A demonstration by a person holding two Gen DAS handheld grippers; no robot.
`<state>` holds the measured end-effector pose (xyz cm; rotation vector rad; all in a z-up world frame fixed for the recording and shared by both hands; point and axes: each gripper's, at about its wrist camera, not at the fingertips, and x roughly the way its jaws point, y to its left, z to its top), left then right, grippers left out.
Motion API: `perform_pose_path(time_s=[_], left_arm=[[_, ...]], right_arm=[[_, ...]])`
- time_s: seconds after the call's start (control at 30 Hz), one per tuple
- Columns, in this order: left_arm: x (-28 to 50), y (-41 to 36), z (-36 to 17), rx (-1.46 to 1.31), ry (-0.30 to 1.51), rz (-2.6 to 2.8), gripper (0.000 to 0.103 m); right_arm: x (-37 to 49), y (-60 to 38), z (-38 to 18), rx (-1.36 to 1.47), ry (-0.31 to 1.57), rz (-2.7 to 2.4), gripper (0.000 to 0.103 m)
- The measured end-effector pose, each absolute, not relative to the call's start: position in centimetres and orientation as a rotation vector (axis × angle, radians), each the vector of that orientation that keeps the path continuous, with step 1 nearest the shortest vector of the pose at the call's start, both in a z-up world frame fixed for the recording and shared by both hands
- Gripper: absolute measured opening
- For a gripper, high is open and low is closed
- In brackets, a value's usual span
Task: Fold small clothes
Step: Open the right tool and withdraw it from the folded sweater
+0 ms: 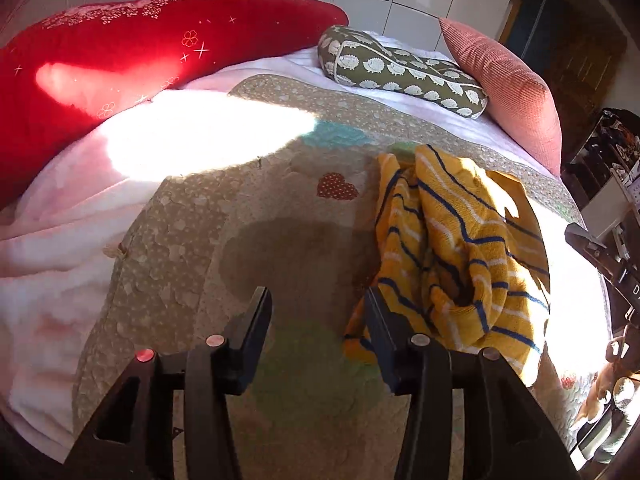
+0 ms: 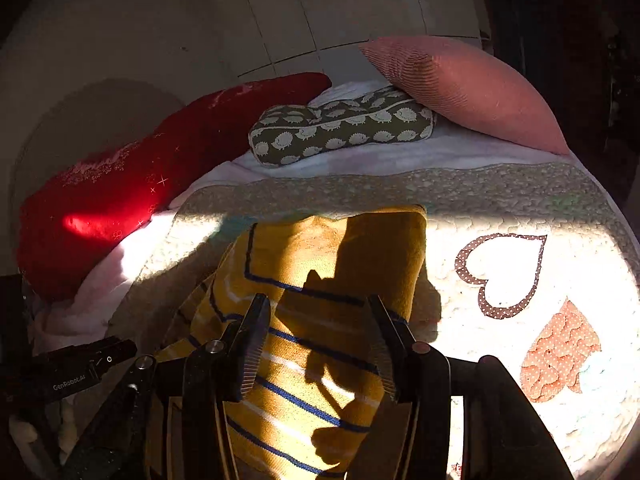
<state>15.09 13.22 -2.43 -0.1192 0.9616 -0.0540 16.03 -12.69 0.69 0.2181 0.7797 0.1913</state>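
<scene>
Black tool (image 2: 72,376), "GenRobot.AI" lbl

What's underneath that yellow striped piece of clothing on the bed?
The yellow striped garment lies crumpled on a patchwork quilt with heart patches, which shows all around it. Whatever part of the quilt, or anything else, sits directly beneath it is covered.

Garment (image 1: 460,248) on quilt (image 1: 280,208), R side; 3 pillows (image 1: 400,68) behind.

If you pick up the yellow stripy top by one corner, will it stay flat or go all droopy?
Probably droopy: the yellow striped top already lies crumpled in soft folds on the quilt. It looks like a thin knit, so likely light. Its ribbed texture should grip rather than slip.
</scene>
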Motion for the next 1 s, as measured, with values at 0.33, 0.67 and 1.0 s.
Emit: perform_pose_path(time_s=[0.33,0.67,1.0], left_arm=[[8.3,18.2,-1.0,-0.140,0.848,0.118,0.053],[4.8,17.9,-0.5,-0.056,0.762,0.200,0.063],[0.5,14.3,1.4,0.019,0.639,0.180,0.078]], right_arm=[[20.0,-1.8,-7.0,0.302,1.078,0.428,0.033],[15.2,0.5,-6.4,0.270,1.038,0.500,0.034],[5.4,-4.0,-1.2,0.197,0.831,0.366,0.040]])
